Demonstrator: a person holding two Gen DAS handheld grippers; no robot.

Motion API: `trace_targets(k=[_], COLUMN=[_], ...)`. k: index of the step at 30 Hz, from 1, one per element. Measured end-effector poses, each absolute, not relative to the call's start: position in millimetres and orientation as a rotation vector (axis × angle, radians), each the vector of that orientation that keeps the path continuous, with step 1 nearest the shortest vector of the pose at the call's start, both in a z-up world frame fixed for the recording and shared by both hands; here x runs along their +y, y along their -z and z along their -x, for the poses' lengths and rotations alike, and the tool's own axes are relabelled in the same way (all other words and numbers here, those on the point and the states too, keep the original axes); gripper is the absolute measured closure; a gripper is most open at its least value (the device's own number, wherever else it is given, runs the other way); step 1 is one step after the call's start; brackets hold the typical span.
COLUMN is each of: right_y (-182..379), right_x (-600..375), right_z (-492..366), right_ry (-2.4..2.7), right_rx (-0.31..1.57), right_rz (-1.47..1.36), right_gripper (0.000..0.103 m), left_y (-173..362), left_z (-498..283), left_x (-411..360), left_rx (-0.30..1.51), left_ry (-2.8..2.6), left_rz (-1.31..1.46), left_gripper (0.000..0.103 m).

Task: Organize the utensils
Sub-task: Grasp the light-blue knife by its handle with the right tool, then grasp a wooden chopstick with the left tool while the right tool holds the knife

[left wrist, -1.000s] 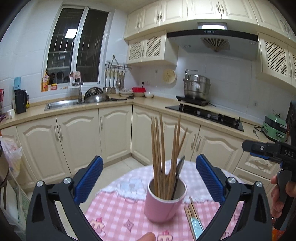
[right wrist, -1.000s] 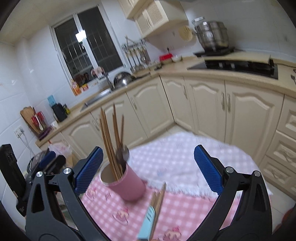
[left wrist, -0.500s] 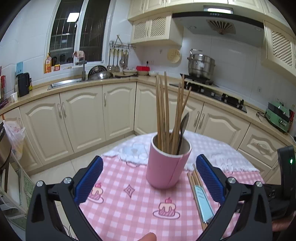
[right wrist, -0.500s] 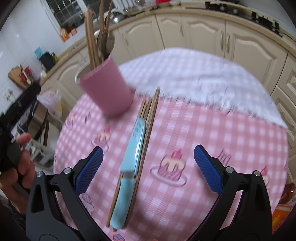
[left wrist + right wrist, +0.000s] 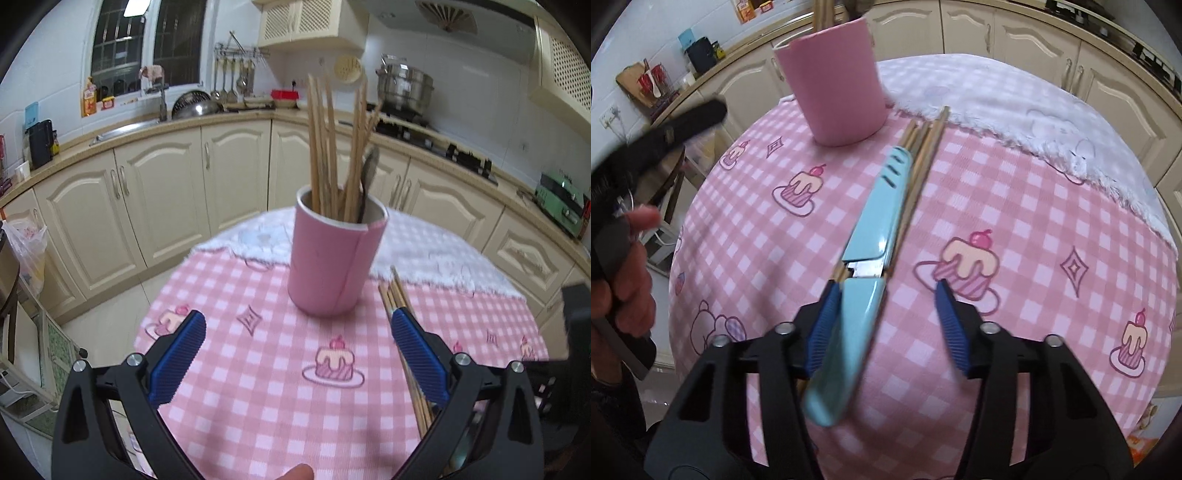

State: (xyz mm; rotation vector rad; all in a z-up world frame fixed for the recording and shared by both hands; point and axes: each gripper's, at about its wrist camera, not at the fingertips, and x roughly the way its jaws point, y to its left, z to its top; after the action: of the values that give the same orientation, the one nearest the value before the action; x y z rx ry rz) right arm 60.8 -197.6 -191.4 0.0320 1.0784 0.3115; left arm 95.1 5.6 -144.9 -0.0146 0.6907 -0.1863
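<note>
A pink cup [image 5: 334, 258] stands on the round table, holding several wooden chopsticks [image 5: 325, 147] and a dark spoon [image 5: 367, 177]. It also shows in the right wrist view [image 5: 836, 81]. A light blue sheathed knife [image 5: 875, 218] lies on the cloth beside loose chopsticks [image 5: 919, 162], which also show in the left wrist view [image 5: 397, 295]. My right gripper [image 5: 886, 325] is open, low over the knife's handle, which lies between its fingers by the left pad. My left gripper [image 5: 299, 358] is open and empty, short of the cup.
The table has a pink checked cloth [image 5: 258, 387] and a white fluffy cloth [image 5: 1015, 99] at its far side. Cream kitchen cabinets [image 5: 155, 206] and a counter curve around behind. The other hand and its gripper [image 5: 631, 177] show at the left of the right wrist view.
Both grippers have come down toward the table. The right one has moved in low over the knife, so the handle now lies between its fingers. The left one has neared the cup.
</note>
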Motion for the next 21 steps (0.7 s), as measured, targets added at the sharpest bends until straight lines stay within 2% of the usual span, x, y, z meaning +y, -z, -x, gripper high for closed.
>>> trace_targets(k=[4, 21], right_y=[192, 177], right_x=[-218, -238], right_z=[-65, -77], right_ry=[-0.291, -0.415], right_rx=[1.073, 1.021], right_rz=[-0.062, -0.019], right_gripper=[0.064, 0.062], left_y=[158, 211], left_z=[-98, -109], left_x=[-8, -66], left_rx=[0.748, 0.961], left_ry=[0.205, 0.266], left_rz=[-0.022, -0.213], left_gripper=[0.005, 0.005])
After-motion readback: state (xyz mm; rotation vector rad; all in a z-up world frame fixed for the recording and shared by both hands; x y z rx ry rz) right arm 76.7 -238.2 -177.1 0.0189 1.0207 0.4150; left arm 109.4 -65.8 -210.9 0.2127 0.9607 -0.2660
